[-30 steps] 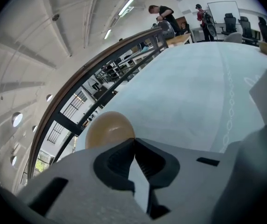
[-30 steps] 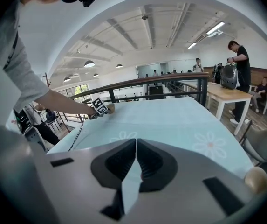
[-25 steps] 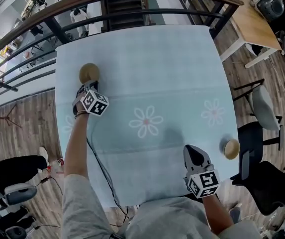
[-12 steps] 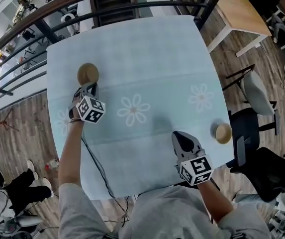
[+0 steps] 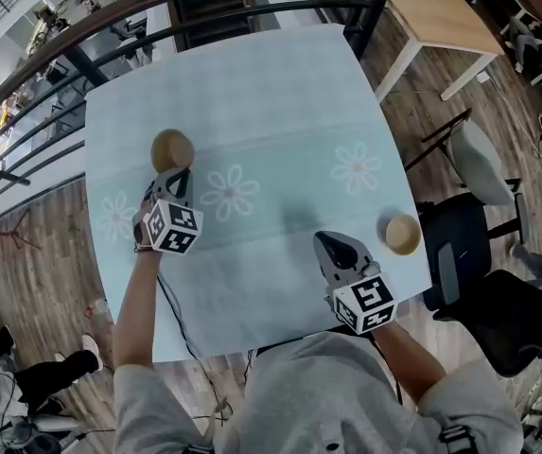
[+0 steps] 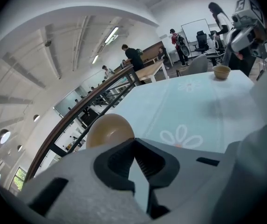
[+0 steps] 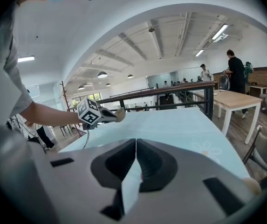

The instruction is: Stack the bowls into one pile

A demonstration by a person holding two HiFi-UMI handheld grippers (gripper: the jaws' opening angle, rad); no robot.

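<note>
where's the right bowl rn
In the head view the right bowl sits on the table near its right edge, just right of the right gripper; the left bowl is held by the left gripper.

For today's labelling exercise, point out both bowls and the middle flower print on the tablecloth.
left bowl (image 5: 172,149): head view, its inside.
right bowl (image 5: 403,234): head view, its inside.
middle flower print (image 5: 230,193): head view, its centre.

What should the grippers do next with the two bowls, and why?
Probably carry the left bowl rightward over the table toward the right bowl. The left gripper looks pinched shut on its rim, the bowls are far apart, and the right gripper is shut on nothing.
</note>
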